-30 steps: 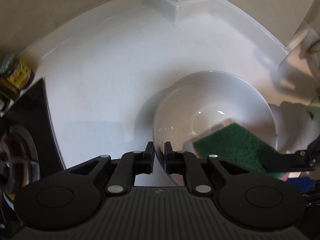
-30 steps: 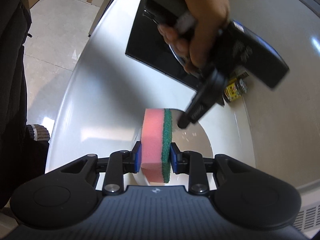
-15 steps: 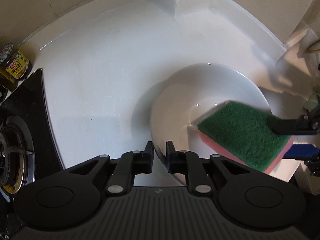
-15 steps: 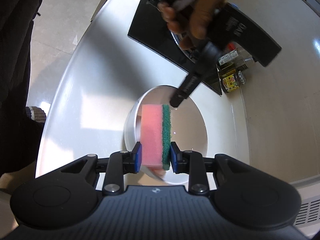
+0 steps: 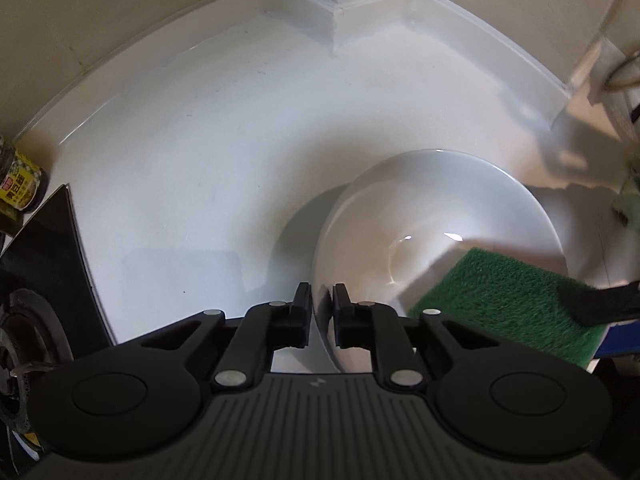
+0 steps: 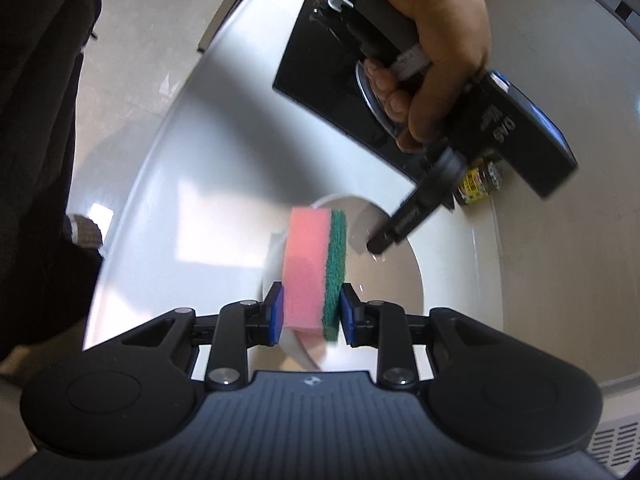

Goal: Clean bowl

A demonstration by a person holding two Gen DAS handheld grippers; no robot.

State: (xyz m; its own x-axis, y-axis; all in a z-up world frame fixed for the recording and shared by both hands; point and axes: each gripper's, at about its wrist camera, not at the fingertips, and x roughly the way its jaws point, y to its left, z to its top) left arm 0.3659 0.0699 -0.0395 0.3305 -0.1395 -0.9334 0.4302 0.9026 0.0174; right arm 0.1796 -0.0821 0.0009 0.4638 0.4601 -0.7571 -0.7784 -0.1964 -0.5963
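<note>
left tool (image 5: 322, 316): opening, straddling bowl (image 5: 436, 216) rim | right tool (image 6: 312, 314): pinching sponge (image 6: 314, 268) over bowl

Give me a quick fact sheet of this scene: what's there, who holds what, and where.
surface: white counter
bowl: white bowl on the counter, looks empty
sponge: pink and green sponge, over the bowl
right gripper: shut on the sponge
left gripper: straddling the bowl's near rim, jaws opening
hand: holds the left gripper
stove: black stove to the left
jar: yellow-labelled jar beside the stove
</note>
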